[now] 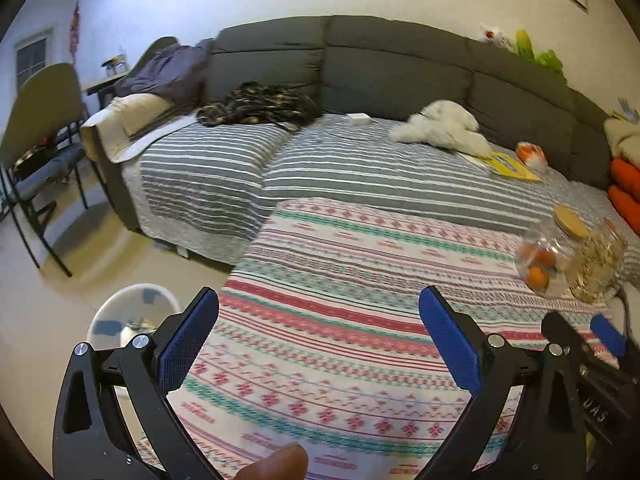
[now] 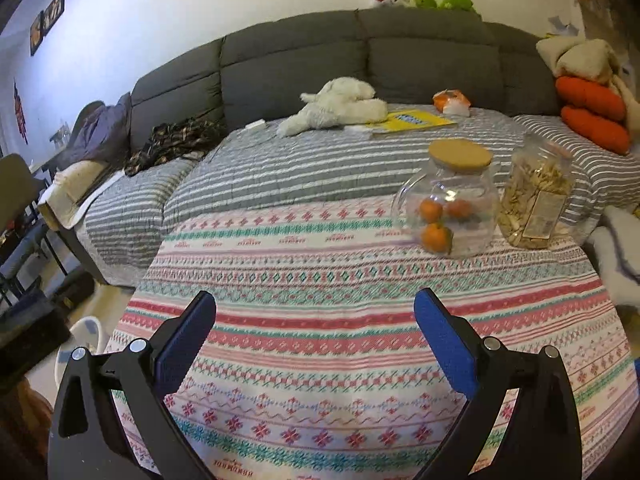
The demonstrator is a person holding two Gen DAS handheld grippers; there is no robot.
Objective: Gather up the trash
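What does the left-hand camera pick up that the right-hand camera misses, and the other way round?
Only the left wrist view shows the right gripper at its edge, a fingertip at the bottom, and the inside of the white bin on the floor. Only the right wrist view shows the jar of oranges and the snack jar sharply and in full, plus the dark pictures on the wall. Both share the patterned cloth, grey sofa, white plush toy, yellow book and orange cushions.
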